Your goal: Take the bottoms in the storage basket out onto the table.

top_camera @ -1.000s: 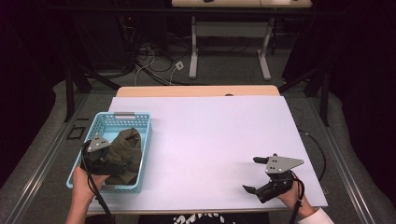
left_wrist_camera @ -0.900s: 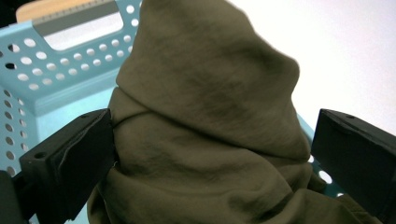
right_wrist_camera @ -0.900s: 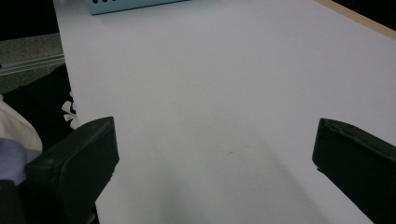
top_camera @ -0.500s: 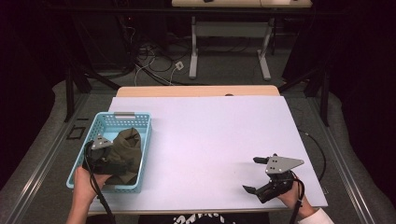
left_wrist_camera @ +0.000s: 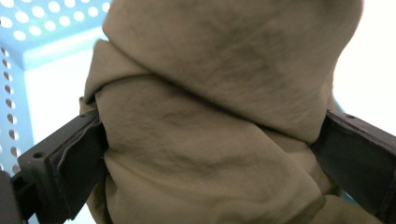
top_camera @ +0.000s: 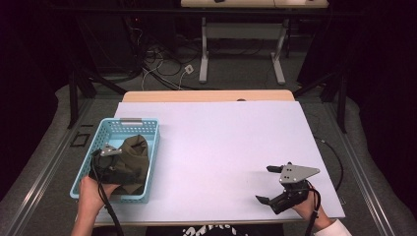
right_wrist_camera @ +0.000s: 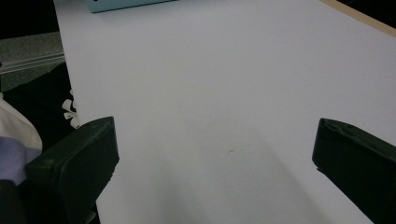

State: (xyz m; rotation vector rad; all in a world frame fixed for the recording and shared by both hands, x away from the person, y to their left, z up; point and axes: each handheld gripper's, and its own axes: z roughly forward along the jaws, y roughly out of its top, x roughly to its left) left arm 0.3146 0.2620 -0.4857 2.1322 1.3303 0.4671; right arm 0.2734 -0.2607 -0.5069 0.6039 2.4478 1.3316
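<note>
**Left gripper clamped on olive cloth in blue basket; right gripper idle, spread**

Nearest, in the left gripper view: the crumpled olive-green fabric bundle (left_wrist_camera: 210, 130) sat between the two black jaws, both pads pressing into its sides. So the left gripper (left_wrist_camera: 210, 154) was pinching the cloth. Fabric was matte, softly wrinkled, with a folded layer overlapping across the top. Its lower edge ran out of the picture, so I couldn't tell what kind of item it was.

High view: the left gripper (top_camera: 109, 156) was down inside the light-blue perforated plastic basket (top_camera: 153, 142) at the near-left of the table, held by the person's left hand (top_camera: 93, 189). The cloth (top_camera: 130, 160) was the only content I could make out in the basket; it filled the near half, bunched, with one edge up against the right wall. The far half showed bare basket floor. The gripper's jaws were hidden by the cloth from above.

The right gripper (top_camera: 275, 184) was at the near-right of the white table surface (top_camera: 231, 147), well apart from the basket, jaws spread wide with nothing between them. In the right gripper view the gap (right_wrist_camera: 215, 158) showed bare white tabletop, with a corner of the basket (right_wrist_camera: 126, 4) cut off at the top edge.

Far side: the wooden table edge (top_camera: 206, 96), then tangled floor cables (top_camera: 162, 64), dim and hard to resolve.
</note>
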